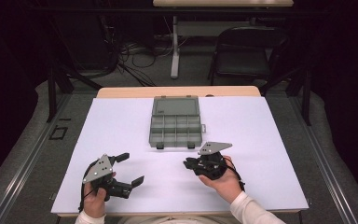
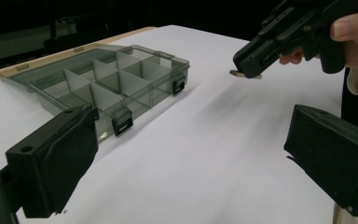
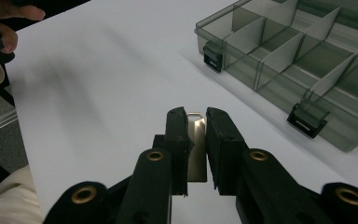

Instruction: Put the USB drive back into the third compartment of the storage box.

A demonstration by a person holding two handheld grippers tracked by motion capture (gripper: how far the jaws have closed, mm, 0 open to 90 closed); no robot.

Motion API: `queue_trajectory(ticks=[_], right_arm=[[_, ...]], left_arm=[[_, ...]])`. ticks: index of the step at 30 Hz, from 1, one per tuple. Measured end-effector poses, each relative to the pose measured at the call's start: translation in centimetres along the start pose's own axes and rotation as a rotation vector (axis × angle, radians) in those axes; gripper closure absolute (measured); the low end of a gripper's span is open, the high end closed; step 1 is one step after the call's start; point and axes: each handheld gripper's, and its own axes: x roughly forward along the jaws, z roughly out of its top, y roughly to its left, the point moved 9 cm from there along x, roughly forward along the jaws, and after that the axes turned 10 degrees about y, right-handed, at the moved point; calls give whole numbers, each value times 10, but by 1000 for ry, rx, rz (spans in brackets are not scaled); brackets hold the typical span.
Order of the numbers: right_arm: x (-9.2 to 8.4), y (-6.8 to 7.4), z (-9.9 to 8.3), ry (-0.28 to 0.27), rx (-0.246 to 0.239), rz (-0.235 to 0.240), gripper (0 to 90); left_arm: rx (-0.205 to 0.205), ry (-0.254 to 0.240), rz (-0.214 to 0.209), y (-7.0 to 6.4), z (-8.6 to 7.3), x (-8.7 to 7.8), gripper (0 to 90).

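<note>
table (image 1: 121, 140) lit bright and even from above; room behind pitch dark; soft shadows; near jaws blurry

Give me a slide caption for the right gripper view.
Right gripper pinching a small metal piece above the white table, beside the open organizer box.

White table, one box on it

A table (image 1: 121, 126) with a plain white top and a pale wood edge showing along its far side carries a smoky grey compartment box (image 1: 175, 126). The box lies flat near the far middle, its lid swung open and lying back toward the far edge, dividers showing inside, two dark latches on its near wall.
</note>
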Motion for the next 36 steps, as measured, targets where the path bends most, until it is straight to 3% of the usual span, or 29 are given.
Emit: queue_trajectory(ticks=[13,26,36], right_arm=[[-1,-16,29,-17,-8,-33,794],[2,-28,44,-15,7,-51,794],[8,-46,52,-2,23,-88,794]], left_arm=[[2,3,7,0,0,0,24],[5,4,4,0,0,0,24],[5,4,5,0,0,-1,25]])
